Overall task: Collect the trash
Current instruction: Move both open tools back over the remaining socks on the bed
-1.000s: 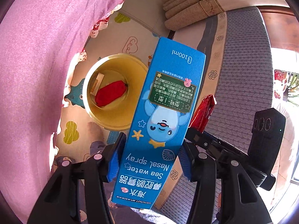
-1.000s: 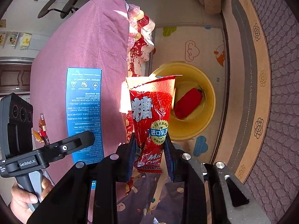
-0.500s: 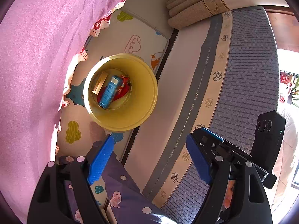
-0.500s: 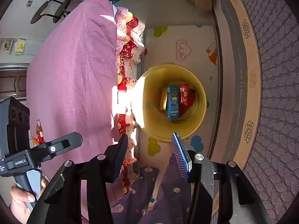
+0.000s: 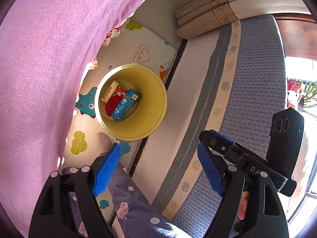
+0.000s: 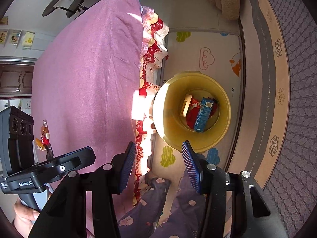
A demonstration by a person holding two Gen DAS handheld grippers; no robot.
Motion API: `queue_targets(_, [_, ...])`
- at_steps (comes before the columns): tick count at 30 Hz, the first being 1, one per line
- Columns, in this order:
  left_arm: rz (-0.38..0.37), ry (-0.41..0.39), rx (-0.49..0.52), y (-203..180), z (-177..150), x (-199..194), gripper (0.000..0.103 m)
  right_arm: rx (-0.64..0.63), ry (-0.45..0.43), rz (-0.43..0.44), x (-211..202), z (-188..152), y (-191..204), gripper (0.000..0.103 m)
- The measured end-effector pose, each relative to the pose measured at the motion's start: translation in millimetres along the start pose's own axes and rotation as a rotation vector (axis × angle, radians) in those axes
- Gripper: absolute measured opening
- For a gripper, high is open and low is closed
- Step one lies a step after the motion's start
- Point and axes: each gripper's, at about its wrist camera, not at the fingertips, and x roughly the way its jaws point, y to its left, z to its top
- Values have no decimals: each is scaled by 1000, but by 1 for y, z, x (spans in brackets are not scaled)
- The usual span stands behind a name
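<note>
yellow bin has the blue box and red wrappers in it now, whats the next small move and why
Probably swing toward the small wrappers on the pink bedspread: both the left gripper and right gripper are open and empty above the yellow bin.

Both views down onto bin (image 5: 156, 103)

A: What sort of place?

B: Home, prob. a bedroom. Bed w/ pink-purple bedspread (image 6: 89, 83) on one side, patterned mattress (image 5: 257, 91) on the other.

A: More?

B: Kids' play mat (image 5: 142, 45) w/ cloud and animal prints on the floor, yellow bucket (image 6: 224, 119) standing on it, tied curtains (image 5: 208, 17), office chair (image 6: 65, 4) by the wall, small pics (image 6: 17, 37) pinned up.

A: Anyone there?

B: Pyjama legs (image 6: 158, 208), purple w/ cartoon print.
</note>
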Motion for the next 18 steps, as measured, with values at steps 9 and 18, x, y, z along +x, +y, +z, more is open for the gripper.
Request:
queue_targets(9, [-22,-117,-103,67,-31,-68,79,-135,12,12,13,-8,90,48])
queue_targets(18, [15,-257,-238,175,-88,-154,79,-294,70,61,56,-40,222,48])
